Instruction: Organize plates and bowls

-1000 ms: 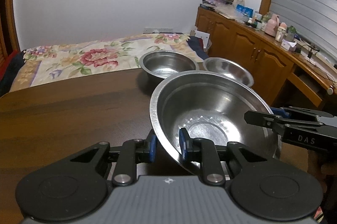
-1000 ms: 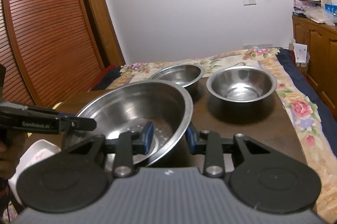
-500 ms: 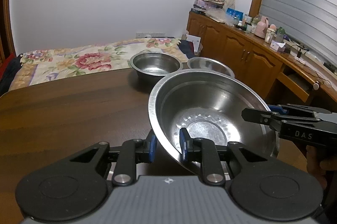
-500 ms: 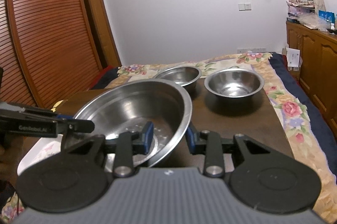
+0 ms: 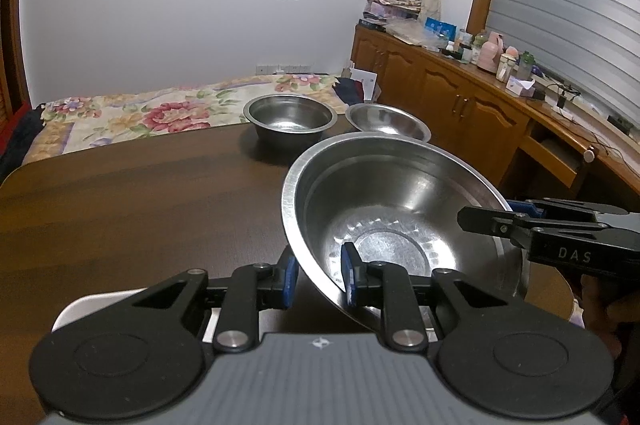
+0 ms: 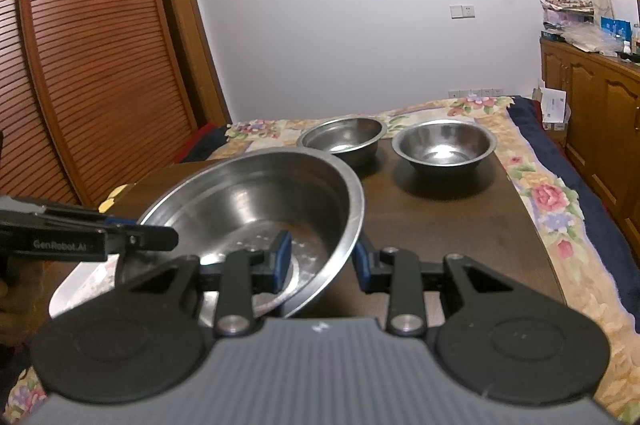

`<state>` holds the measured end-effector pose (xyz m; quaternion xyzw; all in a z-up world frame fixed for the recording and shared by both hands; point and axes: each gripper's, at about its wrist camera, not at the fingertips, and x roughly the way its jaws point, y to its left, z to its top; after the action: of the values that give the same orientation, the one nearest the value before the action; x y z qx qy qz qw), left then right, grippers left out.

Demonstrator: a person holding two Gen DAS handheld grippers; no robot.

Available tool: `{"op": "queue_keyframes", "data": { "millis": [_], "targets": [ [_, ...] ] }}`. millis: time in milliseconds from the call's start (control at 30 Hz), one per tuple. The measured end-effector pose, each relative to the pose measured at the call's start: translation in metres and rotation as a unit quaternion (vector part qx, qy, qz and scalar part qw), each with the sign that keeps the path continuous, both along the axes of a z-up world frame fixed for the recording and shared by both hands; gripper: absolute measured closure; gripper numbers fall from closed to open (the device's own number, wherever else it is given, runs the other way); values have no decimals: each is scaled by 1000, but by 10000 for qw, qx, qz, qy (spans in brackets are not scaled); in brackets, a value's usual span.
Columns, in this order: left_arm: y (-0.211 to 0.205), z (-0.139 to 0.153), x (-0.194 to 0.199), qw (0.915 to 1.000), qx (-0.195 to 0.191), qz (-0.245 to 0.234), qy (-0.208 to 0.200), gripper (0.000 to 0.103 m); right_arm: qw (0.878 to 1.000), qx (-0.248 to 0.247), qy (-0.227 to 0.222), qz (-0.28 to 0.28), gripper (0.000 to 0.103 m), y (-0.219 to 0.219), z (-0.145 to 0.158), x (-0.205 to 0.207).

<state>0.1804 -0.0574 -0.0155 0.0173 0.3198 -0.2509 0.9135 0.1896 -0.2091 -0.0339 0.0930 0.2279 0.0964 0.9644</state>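
Observation:
A large steel bowl (image 5: 400, 209) hangs above the near end of the dark wooden table (image 5: 120, 205), held from both sides. My left gripper (image 5: 318, 275) is shut on its left rim, one blue pad inside and one outside. My right gripper (image 6: 322, 257) is shut on the opposite rim of the same bowl (image 6: 256, 201). Each gripper shows in the other's view: the right gripper (image 5: 520, 221) and the left gripper (image 6: 132, 237). Two smaller steel bowls (image 5: 290, 119) (image 5: 386, 123) stand side by side at the table's far end.
A white dish (image 6: 88, 277) with a faint floral print lies under the big bowl at the near table edge. Beyond the table is a bed with a flowered cover (image 5: 160, 109). Wooden cabinets (image 5: 460, 105) run along the right, and slatted wardrobe doors (image 6: 80, 65) stand on the left.
Both grippers have drawn back together with the big bowl, away from the two small bowls. The white dish's edge now shows below the left gripper.

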Motion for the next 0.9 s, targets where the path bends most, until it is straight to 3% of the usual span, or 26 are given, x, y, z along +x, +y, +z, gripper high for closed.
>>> {"op": "queue_keyframes", "data": {
  "millis": [900],
  "targets": [
    [-8, -29, -18, 9996, 141, -101, 239, 78, 9993, 157, 317, -137, 68, -4, -25, -20]
  ]
}}
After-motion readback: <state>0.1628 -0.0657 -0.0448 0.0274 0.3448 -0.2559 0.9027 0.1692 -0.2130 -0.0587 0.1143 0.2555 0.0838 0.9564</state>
